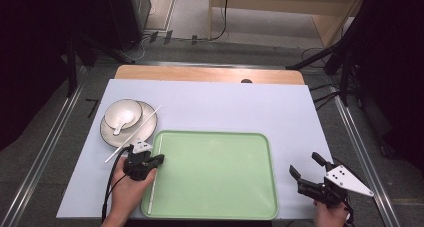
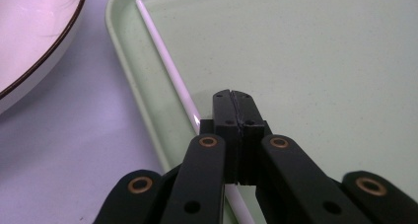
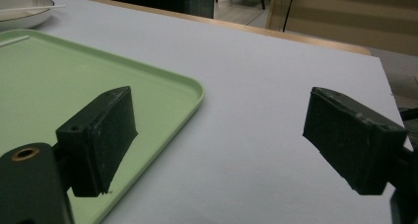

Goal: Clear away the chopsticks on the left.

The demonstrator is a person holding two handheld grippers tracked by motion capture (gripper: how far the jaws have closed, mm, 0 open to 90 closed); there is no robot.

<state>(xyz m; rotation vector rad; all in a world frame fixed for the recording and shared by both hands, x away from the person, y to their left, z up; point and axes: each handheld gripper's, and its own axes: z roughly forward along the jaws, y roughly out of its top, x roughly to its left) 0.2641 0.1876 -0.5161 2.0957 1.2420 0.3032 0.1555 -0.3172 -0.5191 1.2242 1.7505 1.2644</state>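
While its jaws are pressed together with nothing between them, the left gripper hovers over the left edge of the green tray. Just beside its tips, on the left, a white chopstick lies inside the tray along the rim. A second chopstick rests across the plate beyond the gripper, with bowl and spoon. The right gripper stands spread wide over the white counter, right of the tray.
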